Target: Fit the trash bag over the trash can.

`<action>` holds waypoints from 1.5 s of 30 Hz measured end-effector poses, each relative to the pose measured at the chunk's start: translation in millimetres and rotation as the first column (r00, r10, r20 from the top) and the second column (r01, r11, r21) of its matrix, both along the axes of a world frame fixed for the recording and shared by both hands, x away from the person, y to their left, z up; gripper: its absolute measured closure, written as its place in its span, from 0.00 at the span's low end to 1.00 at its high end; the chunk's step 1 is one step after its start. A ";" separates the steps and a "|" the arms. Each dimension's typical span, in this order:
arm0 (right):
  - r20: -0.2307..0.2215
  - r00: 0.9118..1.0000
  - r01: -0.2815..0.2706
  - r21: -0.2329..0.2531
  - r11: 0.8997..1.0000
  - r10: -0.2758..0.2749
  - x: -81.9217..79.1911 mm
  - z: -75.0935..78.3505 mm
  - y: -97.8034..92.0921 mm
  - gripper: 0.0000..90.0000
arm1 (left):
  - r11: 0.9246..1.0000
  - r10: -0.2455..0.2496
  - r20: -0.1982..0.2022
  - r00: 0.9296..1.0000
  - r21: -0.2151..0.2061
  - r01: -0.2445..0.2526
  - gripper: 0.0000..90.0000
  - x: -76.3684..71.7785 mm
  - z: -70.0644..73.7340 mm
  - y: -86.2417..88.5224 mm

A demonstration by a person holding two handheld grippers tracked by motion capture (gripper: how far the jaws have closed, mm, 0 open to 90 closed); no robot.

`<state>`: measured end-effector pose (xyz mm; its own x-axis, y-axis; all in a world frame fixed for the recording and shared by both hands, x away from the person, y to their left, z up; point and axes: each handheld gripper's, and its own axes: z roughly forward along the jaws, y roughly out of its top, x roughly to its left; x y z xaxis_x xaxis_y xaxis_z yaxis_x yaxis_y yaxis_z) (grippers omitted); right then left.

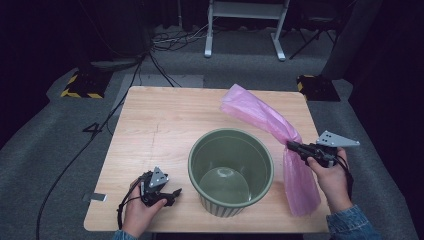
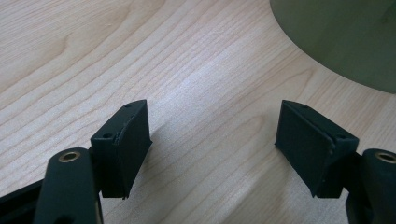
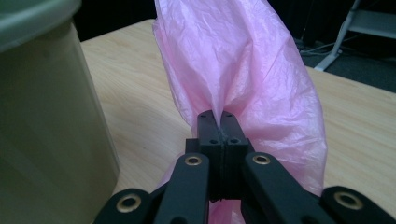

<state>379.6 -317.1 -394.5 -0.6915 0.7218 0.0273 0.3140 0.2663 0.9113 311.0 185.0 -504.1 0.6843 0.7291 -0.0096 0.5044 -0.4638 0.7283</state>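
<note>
Right gripper (image 1: 294, 146) clamped on pink bag (image 1: 265, 120) gathered mid-length, right of green bin (image 1: 230, 170); bag's lower end drapes toward table (image 1: 150, 120) front-right edge. Left gripper (image 1: 172, 195) jaws spread, empty, low beside bin; bare wood behind it.

Grey carpet floor (image 1: 45, 145), white frame (image 1: 245, 25), cables (image 1: 170, 40), dark surroundings.

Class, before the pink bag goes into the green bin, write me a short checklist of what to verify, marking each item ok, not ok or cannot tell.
1. Right claw shut on the pink bag: ok.
2. Left claw open and free to help: ok.
3. Green bin upright on the table: ok.
4. Bin holds nothing inside: ok.
5. Bag mouth opened: not ok, it is bunched.
6. Bag free of tears: cannot tell.
</note>
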 end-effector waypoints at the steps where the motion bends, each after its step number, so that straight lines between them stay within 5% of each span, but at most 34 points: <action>1: 0.007 1.000 -0.005 0.006 1.000 0.005 -1.1 2.6 0.0 1.00 | 1.000 0.000 0.000 1.000 0.000 0.000 0.29 0.0 0.0 0.0; 15: 0.083 0.990 -0.109 -0.025 0.994 0.111 -16.0 63.5 22.2 1.00 | 1.000 0.001 -0.002 1.000 -0.001 -0.001 0.29 0.0 0.0 0.1; 32: 0.106 0.978 -0.181 -0.019 0.983 0.182 -18.7 120.5 58.5 1.00 | 1.000 0.001 -0.001 1.000 0.000 -0.001 0.29 0.1 -0.1 0.1; 45: 0.159 0.948 -0.282 0.017 0.959 0.276 -23.1 159.2 107.8 1.00 | 1.000 0.002 -0.001 1.000 0.001 -0.002 0.29 0.0 -0.1 0.1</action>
